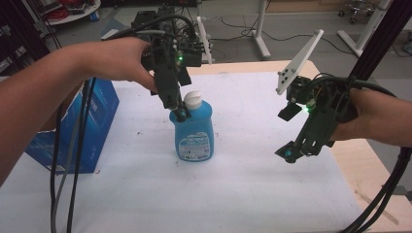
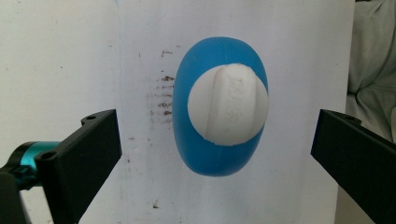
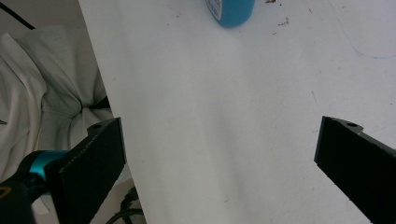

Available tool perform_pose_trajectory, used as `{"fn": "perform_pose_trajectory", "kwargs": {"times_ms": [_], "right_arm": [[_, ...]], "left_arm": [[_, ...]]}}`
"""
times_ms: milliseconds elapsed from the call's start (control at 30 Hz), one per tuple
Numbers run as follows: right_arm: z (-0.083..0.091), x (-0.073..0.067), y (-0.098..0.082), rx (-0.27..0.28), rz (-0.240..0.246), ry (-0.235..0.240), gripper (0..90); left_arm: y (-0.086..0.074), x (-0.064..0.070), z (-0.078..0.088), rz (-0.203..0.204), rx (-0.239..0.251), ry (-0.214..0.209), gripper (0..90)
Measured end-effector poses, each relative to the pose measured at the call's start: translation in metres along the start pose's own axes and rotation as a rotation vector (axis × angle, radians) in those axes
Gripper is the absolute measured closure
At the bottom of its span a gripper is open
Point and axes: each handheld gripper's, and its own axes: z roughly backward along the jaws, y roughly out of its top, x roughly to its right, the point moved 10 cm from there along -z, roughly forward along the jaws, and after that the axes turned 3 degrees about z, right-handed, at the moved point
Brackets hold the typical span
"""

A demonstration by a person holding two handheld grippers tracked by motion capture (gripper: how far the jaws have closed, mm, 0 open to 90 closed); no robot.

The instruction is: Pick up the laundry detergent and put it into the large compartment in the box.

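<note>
— Where's the blue bottle (image 1: 194, 131)?

— Upright mid-table on the white sheet (image 1: 243, 184), right of the blue box (image 1: 92, 121). The left gripper (image 1: 180, 114) hangs above its white cap (image 2: 228, 109), jaws spread wide.

— The right gripper (image 1: 290, 154)?

— Off right, released, holding nothing.

Both grippers (image 1: 180, 114) (image 1: 291, 154) aloft (fingers apart)

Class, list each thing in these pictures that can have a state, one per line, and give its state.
Blue bottle: upright on the white sheet, not gripped.
White cap: on the bottle, closed.
Left claw: open, above the bottle, jaws either side of the cap and apart from it.
Right claw: open, holding nothing, over the bare white sheet.
Blue box: standing at the sheet's left edge, flaps not readable.
</note>
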Motion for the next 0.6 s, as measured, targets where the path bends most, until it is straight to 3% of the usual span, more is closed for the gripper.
{"fn": "perform_pose_trajectory", "kwargs": {"times_ms": [600], "right_arm": [[-0.006,0.002,0.000,0.000,-0.001,0.013,1.2]], "left_arm": [[0.004,-0.003,-0.024,-0.001,-0.001,-0.013,1.7]]}}
